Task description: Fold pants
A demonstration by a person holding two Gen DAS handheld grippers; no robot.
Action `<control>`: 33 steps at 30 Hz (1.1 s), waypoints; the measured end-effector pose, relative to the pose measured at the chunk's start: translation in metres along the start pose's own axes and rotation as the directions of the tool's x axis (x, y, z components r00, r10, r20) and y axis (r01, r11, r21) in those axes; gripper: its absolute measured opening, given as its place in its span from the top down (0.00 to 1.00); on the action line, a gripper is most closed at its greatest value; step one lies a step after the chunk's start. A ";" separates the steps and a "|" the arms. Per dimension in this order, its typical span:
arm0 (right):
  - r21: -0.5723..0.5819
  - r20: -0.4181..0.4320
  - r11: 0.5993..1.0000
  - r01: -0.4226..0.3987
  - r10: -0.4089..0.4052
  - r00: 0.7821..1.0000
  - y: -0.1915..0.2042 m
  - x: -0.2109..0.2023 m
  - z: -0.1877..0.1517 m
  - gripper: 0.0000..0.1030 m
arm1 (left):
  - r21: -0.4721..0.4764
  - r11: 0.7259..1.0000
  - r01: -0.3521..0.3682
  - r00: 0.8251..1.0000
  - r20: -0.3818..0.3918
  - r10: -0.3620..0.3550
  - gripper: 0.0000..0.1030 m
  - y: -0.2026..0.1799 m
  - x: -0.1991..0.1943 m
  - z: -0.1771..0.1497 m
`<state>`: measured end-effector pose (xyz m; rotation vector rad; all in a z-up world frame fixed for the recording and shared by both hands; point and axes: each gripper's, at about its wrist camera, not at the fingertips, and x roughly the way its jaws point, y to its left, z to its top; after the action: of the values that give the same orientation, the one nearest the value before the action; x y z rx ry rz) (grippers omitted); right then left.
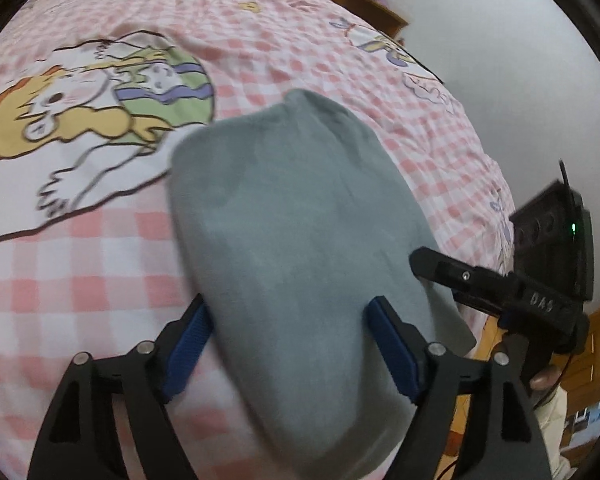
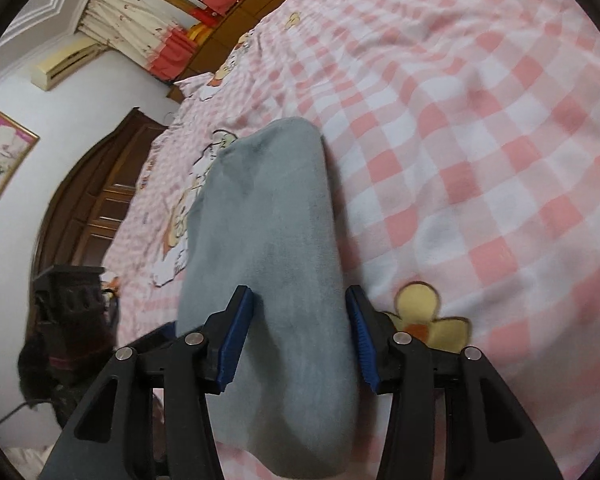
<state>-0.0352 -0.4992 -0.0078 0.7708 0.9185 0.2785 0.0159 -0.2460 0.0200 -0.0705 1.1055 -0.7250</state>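
The grey pants lay folded on the checked bedsheet, running toward twelve o'clock between both tools; the left gripper stood released, the right gripper apparently unclenched too, so both should have withdrawn straight back without snagging the fabric.

Pink checked bedsheet with cartoon prints fills most of it; wooden door at 9 o'clock, framed picture and curtains around 10–11.
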 end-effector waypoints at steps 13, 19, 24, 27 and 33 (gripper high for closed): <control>-0.101 0.092 0.991 0.089 -0.080 0.993 0.030 -0.009 -0.017 0.70 | 0.005 1.000 0.029 0.996 0.082 -0.030 0.56 -0.006 -0.019 0.005; -0.130 0.129 0.990 0.060 -0.044 0.991 0.053 -0.017 -0.023 0.73 | 0.094 0.995 0.023 0.988 0.148 -0.037 0.66 -0.026 -0.046 0.007; -0.186 0.143 0.982 0.019 0.008 0.990 0.089 -0.013 -0.023 0.73 | 0.083 0.996 0.014 0.981 0.190 -0.029 0.67 -0.015 -0.076 0.012; -0.209 0.123 0.978 -0.025 0.051 0.991 0.111 0.002 -0.024 0.73 | 0.073 0.997 -0.012 0.976 0.216 -0.004 0.67 0.001 -0.098 0.013; -0.257 0.054 0.962 -0.097 0.114 0.992 0.166 0.050 -0.035 0.73 | 0.030 0.995 -0.091 0.961 0.266 0.080 0.66 0.054 -0.147 0.008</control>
<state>-0.0170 -0.3395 0.0660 0.5888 0.7597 0.4521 0.0132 -0.1232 0.1183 -0.0807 0.8322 -0.6407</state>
